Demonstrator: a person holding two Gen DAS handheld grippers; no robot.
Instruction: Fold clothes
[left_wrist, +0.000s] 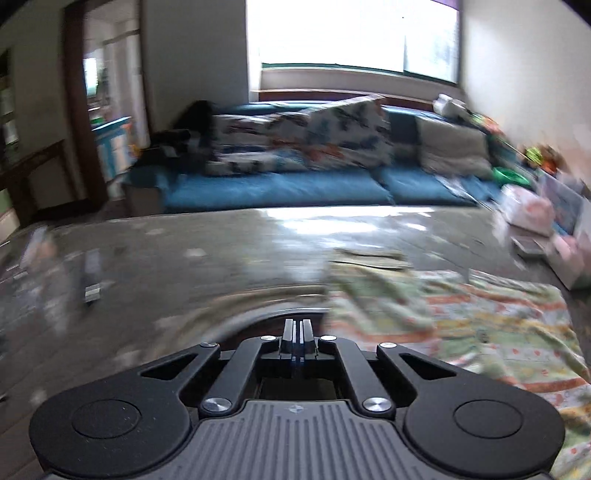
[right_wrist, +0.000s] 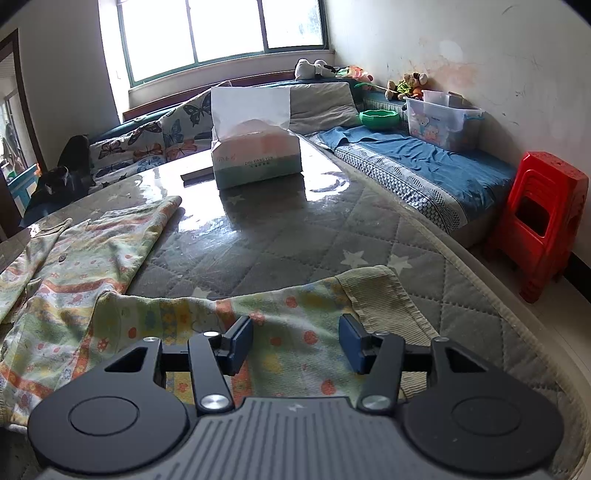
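1. step in hand: judged from the layout, you are early in the fold. the patterned garment (right_wrist: 110, 266) lies spread and rumpled on the worktop (right_wrist: 280, 236), with no finished fold visible.
2. left hand-held gripper (left_wrist: 297, 334): the jaws are clenched flat together with nothing visible between them. it sits over bare worktop, with the garment (left_wrist: 480, 325) just to its right.
3. right hand-held gripper (right_wrist: 295, 339): the jaws are released, about half spread, hovering over the sleeve or leg end with the ribbed cuff (right_wrist: 380, 299). the pads straddle cloth but do not pinch it.
4. next move, as a judgement: lower the right jaws onto the cloth near the cuff and pinch it; reopen the left before it can take an edge.
5. view differences: the left wrist view is motion-blurred. only the right wrist view shows the tissue box (right_wrist: 255, 155) behind the garment and the red stool (right_wrist: 543, 218) beside the worktop.
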